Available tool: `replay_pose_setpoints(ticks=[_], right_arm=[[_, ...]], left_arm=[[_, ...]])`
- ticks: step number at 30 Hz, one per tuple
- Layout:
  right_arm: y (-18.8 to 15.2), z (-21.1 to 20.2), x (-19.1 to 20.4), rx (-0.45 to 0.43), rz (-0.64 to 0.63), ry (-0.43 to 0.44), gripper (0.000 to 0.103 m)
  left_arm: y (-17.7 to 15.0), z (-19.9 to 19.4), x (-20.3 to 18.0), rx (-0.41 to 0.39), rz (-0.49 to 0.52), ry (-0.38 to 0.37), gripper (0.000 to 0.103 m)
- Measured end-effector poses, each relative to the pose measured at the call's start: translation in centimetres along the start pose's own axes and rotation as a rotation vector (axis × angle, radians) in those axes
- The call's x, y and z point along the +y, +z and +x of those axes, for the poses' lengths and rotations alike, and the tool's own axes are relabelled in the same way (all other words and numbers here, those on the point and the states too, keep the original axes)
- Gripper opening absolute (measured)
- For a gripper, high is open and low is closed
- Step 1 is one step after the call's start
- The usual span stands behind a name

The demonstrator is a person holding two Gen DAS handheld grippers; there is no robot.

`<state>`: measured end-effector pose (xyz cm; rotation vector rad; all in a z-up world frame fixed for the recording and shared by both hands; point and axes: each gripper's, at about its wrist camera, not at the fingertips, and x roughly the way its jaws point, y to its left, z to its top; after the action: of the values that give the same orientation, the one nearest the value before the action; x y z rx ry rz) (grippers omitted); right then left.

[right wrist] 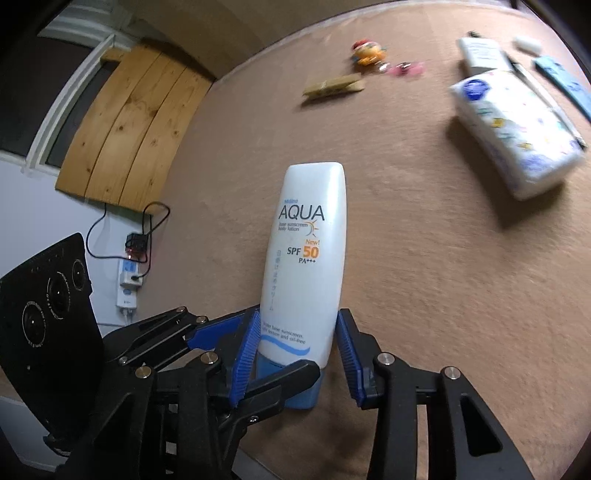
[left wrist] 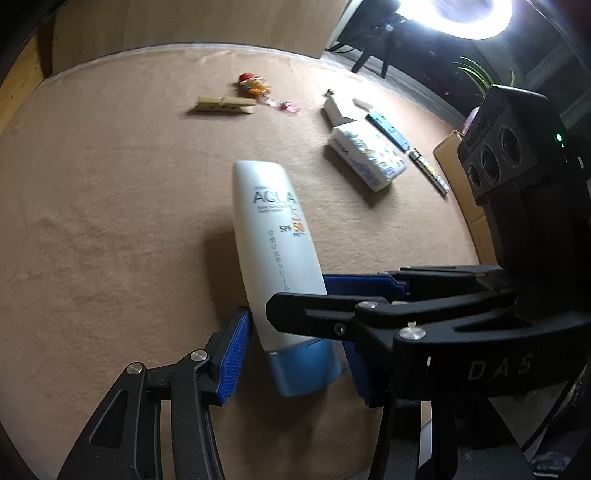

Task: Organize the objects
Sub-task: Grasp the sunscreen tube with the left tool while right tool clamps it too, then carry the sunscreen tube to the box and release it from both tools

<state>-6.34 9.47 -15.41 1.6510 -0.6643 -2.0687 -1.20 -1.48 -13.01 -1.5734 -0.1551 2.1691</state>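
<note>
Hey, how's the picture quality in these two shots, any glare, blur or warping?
Left wrist view: a ring light blows out the top right corner, and the sunscreen tube has soft print and throws a shadow to its left. Right wrist view: the tube's print is sharp, the tissue pack is smeared, and the fisheye bends the wooden boards.

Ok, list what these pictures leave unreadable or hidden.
- Bottle cap: the right tongs cross it in the left wrist view.
- Tissue pack print: blurred in the right wrist view.
- Toy: too small in both views.
- Cardboard box: hidden behind the right tongs' camera block.
</note>
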Motion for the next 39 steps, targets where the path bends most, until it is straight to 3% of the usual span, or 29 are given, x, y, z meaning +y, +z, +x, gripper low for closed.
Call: replay_pose_setpoints(ticks=[8,19,23,31,37,39], right_arm=[[-2.0,-5.6,-1.4,-0.118,0.023,-0.049,0.038],[-3.9,-15.5,-5.4,-0.335,0.096,-0.12,0.036],[-4.6,-19.0,-7.8,-0.413,0.133,-0.224,0.036],[-6.0,-25.1,-14.0,-0.514,0.232,-0.273,0.035],[-6.4,-27.3,-16.5,-0.539,0.269,-0.306,0.033],[-6.5,-27.7,-17.4,-0.534,0.273,-0.339,0.034]], left_arm=[[1.3,0.2,-4.9,-0.021,0.082,-0.064,0.052],[5.2,0.9,-14.9,-0.071,0.241,-0.178,0.051],[6.2,2.1,-20.1,-0.082,0.323,-0.231,0.051],[8.8,5.6,-29.1,-0.064,0.407,-0.309,0.051],[9.7,7.7,-33.5,-0.042,0.46,-0.332,0.051],[10.0,8.4,-34.0,-0.04,0.466,-0.321,0.056]])
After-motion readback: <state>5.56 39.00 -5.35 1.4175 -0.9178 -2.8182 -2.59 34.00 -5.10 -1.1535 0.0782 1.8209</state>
